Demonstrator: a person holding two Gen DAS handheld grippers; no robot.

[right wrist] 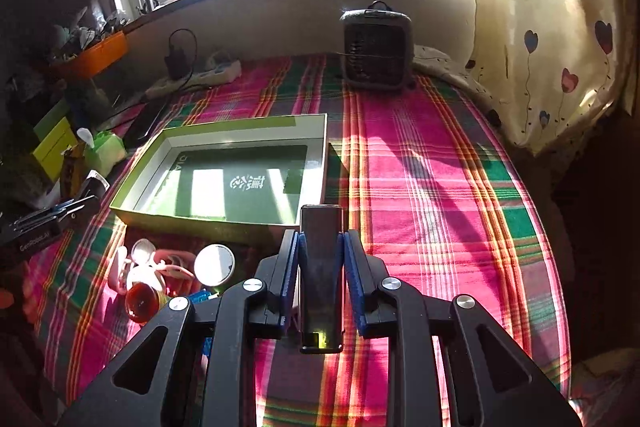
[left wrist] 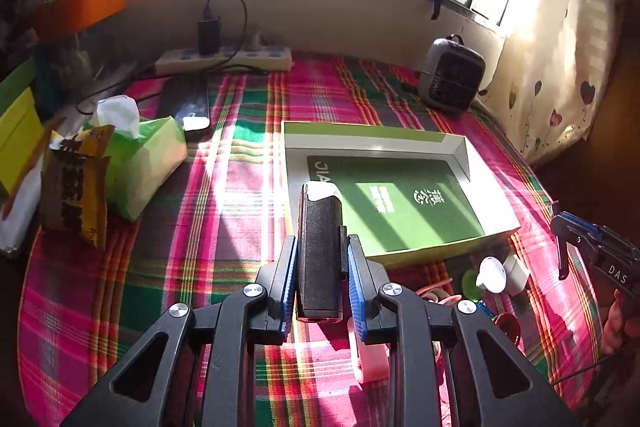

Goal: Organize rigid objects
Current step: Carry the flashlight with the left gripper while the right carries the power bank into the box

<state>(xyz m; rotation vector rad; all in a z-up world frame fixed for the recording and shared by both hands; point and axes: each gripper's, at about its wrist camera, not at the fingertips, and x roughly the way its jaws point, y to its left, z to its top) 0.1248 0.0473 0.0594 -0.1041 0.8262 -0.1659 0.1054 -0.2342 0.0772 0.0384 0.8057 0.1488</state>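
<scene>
Both claws pinching dark rectangular blocks near the open green box (left wrist: 400, 143).

Left gripper (left wrist: 322, 267) clamped on a black textured block (left wrist: 320, 251), held lengthwise between the blue pads (left wrist: 290, 275), far end overlapping the box's near-left edge. Right gripper (right wrist: 321, 267) clamped on a glossy dark block (right wrist: 321, 267), just beside the box's near-right corner, above the plaid cloth (right wrist: 420, 187). Small toys (right wrist: 160, 279) heaped nearby.

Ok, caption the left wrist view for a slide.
Left gripper holds a black bar above the green box.
</scene>
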